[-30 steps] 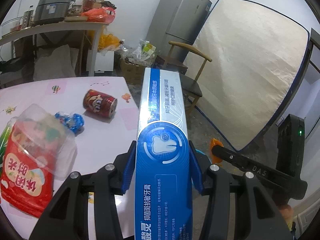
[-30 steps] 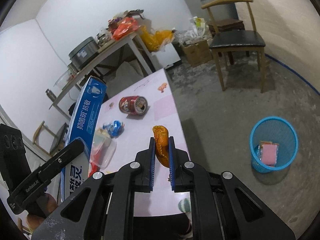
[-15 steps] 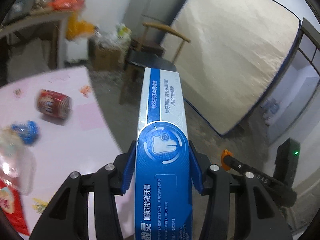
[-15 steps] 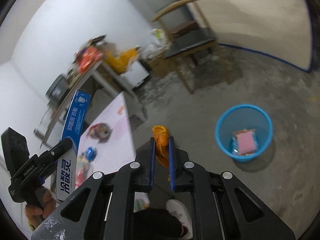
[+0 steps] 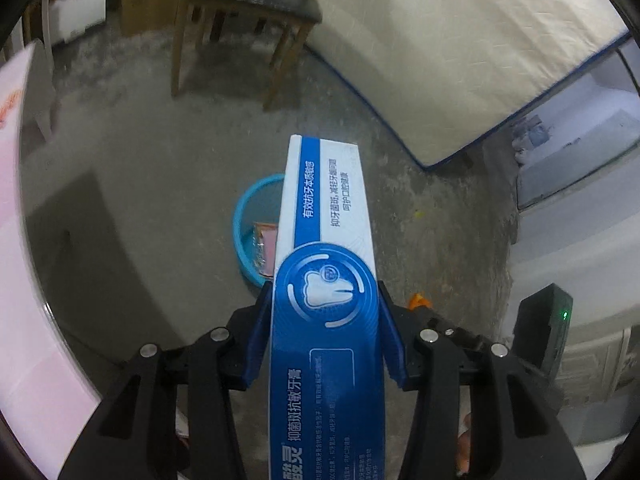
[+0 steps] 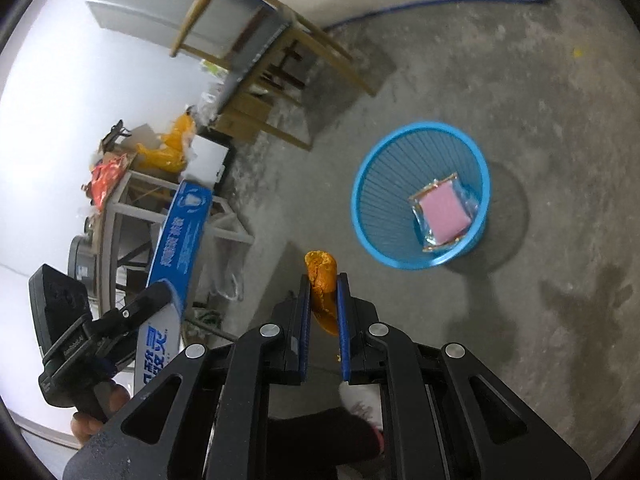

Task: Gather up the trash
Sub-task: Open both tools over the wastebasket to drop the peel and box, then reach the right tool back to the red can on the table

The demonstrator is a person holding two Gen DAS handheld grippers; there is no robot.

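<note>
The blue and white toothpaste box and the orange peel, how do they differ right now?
The blue and white toothpaste box is long, flat-sided and printed; the orange peel is small, curled and rough. The box sits in the left tongs, spread wide around it; the peel is pinched in the right tongs, nearly closed. The box sticks far past its fingertips, the peel only slightly. Both are held above the concrete floor near the blue plastic basket.

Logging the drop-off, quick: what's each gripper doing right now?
Left gripper: closed on the long blue-and-white toothpaste box.
Right gripper: closed on the crumpled orange peel.
</note>
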